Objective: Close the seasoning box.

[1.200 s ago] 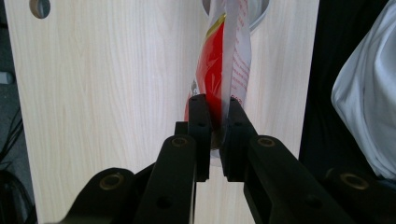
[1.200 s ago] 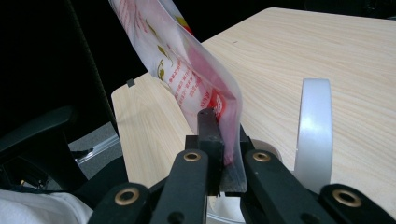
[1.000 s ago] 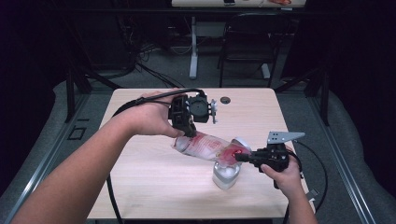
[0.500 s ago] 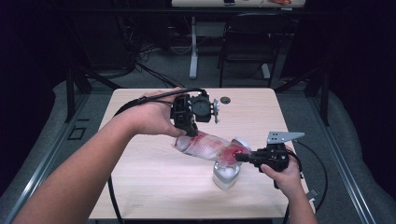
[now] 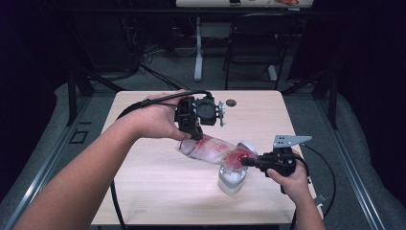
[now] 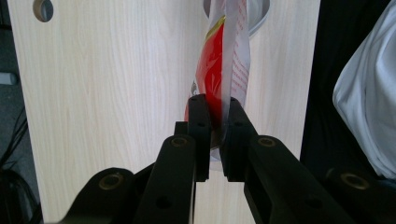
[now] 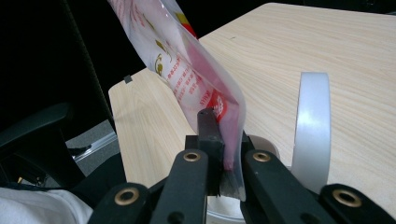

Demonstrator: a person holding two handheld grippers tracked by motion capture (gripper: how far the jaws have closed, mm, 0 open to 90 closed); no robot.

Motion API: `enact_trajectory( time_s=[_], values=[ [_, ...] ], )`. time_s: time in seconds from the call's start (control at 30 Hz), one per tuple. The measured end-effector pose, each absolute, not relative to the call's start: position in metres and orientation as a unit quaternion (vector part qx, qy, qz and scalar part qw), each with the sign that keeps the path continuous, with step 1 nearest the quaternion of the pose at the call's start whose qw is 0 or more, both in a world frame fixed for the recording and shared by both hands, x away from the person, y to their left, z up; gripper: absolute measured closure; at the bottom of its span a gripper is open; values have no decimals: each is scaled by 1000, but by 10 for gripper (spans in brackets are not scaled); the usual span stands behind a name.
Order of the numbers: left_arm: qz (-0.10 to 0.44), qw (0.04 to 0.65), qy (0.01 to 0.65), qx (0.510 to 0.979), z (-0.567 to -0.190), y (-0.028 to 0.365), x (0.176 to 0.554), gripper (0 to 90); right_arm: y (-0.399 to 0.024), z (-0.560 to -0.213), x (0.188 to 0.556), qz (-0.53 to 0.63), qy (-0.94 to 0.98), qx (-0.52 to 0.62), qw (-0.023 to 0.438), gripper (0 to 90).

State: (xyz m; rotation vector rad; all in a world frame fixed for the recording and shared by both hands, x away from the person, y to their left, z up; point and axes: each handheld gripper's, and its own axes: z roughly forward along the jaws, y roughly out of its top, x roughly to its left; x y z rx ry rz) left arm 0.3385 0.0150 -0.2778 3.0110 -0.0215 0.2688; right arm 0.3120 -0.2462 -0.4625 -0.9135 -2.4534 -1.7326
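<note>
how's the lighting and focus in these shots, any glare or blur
High view: table evenly lit, surroundings nearly black, soft overall. Left gripper view: pouch sharp, white cloth at the right edge blown out. Right gripper view: the pouch's upper part is washed out by glare, the jar rim glows pale, the left background is dark.

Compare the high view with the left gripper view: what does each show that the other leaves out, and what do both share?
High view alone: the right gripper shut on the pouch's lower end above a clear container, and both forearms. Left gripper view alone: its two black pads pinching the pouch edge close up, and white cloth beside the table. Both: the red-and-white pouch, the wooden table, the left gripper.
</note>
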Motion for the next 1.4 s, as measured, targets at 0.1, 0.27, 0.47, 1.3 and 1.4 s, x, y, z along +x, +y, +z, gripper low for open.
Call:
enact_trajectory(
  time_s=[0.1,0.27,0.47,1.3,1.4],
  values=[
    [90,62,-6,994,-278,15,339,846,-246,-462,312,-552,-782,-291,1,898],
    [88,62,-7,994,-278,15,339,845,-246,-462,312,-552,-781,-291,1,898],
    [87,62,-5,994,-278,16,339,845,-246,-462,312,-552,-782,-290,1,898],
    [92,58,-12,994,-277,14,339,845,-246,-463,312,-551,-783,-290,-1,897],
    [92,58,-12,994,-277,14,339,844,-246,-463,312,-551,-783,-290,-1,897]
  ],
)
